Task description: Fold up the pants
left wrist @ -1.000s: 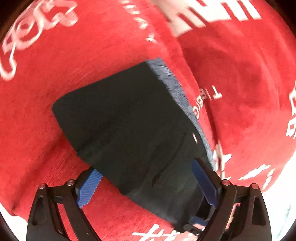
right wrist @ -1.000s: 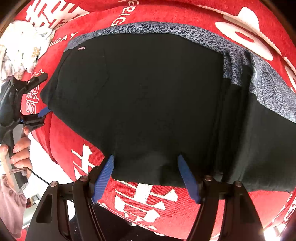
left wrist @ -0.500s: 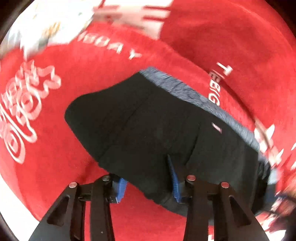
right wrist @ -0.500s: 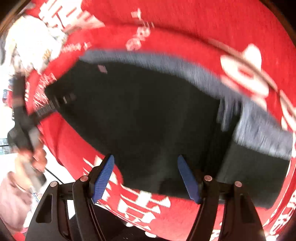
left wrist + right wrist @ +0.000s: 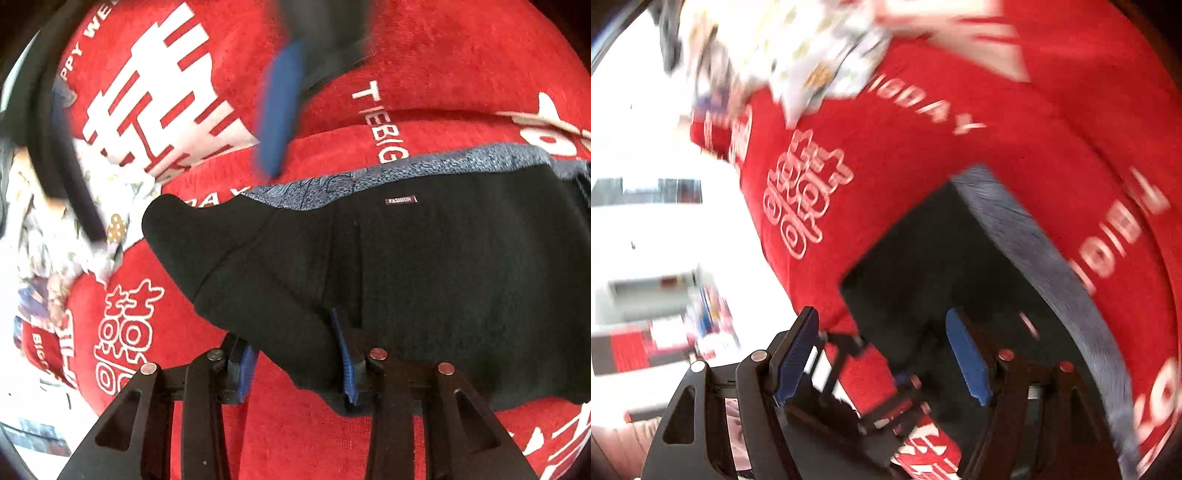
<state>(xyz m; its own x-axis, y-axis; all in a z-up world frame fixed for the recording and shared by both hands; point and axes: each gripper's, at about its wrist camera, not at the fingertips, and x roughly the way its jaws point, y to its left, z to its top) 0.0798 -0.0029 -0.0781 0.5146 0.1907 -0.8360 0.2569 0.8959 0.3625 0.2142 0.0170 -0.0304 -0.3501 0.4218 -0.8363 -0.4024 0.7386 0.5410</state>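
Note:
The black pants (image 5: 424, 280), with a grey patterned waistband (image 5: 369, 177) and a small label, lie folded on the red cloth (image 5: 461, 74). My left gripper (image 5: 295, 354) is shut on the near edge of the pants, with black fabric bunched between its blue pads. My right gripper (image 5: 882, 354) is open and empty above the left end of the pants (image 5: 953, 266). It also shows blurred at the top of the left wrist view (image 5: 288, 103). The right wrist view is blurred by motion.
The red cloth carries white lettering and has a raised fold behind the pants. White patterned fabric (image 5: 48, 206) lies at the far left edge of the cloth. Beyond the cloth's left edge is a bright floor with blurred objects (image 5: 646, 332).
My left gripper has shut on the near edge of the pants. My right gripper has swung left, from the middle of the pants to their left end, staying open.

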